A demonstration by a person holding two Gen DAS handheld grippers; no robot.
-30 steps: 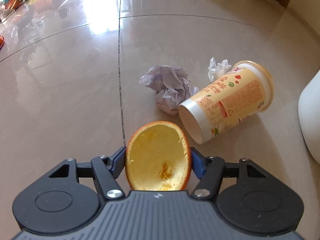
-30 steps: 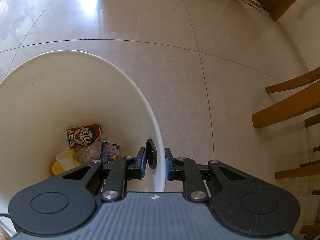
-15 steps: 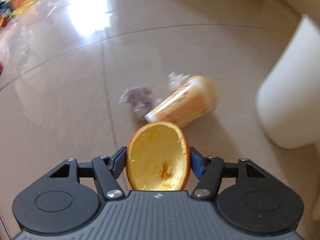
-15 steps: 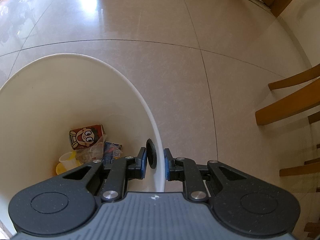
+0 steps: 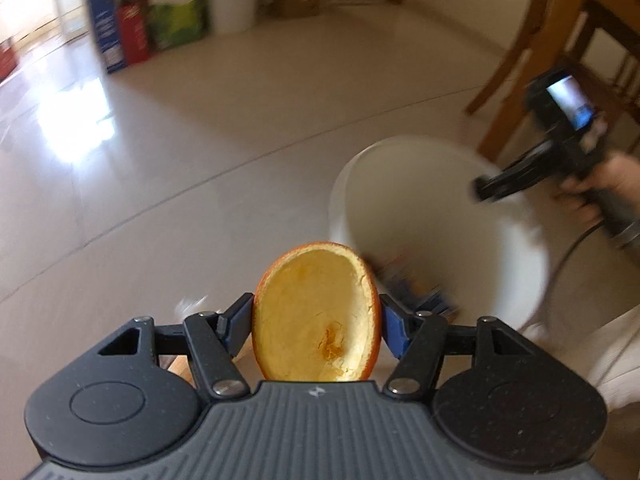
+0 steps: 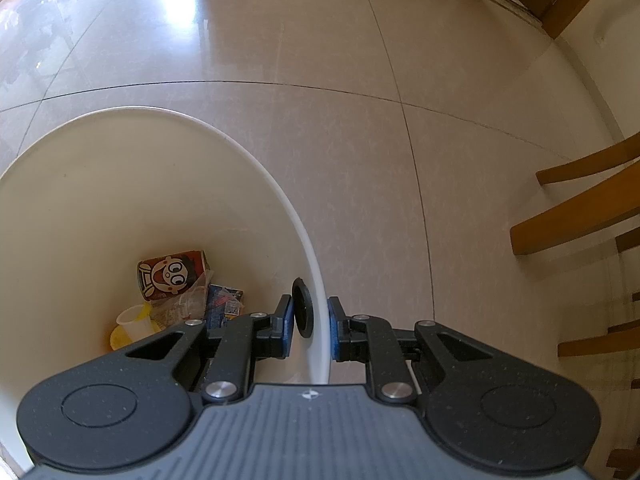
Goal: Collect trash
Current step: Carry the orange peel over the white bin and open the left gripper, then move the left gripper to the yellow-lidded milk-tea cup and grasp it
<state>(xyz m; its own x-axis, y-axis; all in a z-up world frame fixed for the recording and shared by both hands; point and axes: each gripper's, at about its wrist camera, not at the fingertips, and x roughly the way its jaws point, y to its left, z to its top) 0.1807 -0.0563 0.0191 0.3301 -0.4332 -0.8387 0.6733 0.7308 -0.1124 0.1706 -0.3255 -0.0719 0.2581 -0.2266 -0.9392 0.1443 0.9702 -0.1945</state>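
Observation:
My left gripper [image 5: 314, 326] is shut on a hollow half orange peel [image 5: 316, 314], held up in the air with its pale inside facing the camera. Ahead and to the right stands the white trash bin [image 5: 404, 184], blurred by motion. My right gripper [image 6: 308, 320] is shut on the bin's rim [image 6: 316, 280], one finger inside the wall and one outside. Inside the bin [image 6: 120, 184] lie a red cartoon carton [image 6: 172, 274], a blue wrapper [image 6: 222, 304] and a small white cup [image 6: 134, 320]. The left wrist view also shows the right gripper [image 5: 508, 182] in a hand [image 5: 600, 184].
Wooden chair legs [image 6: 580, 208] stand right of the bin, also seen in the left wrist view as a wooden chair [image 5: 552, 52]. Boxes and bags [image 5: 152, 20] line the far wall. A white scrap of paper [image 5: 192, 304] lies on the tiled floor beside the left finger.
My left gripper has lifted and swung right with the orange peel, away from the cup and crumpled paper, so the bin's opening now lies ahead. The right gripper has kept its hold on the rim.

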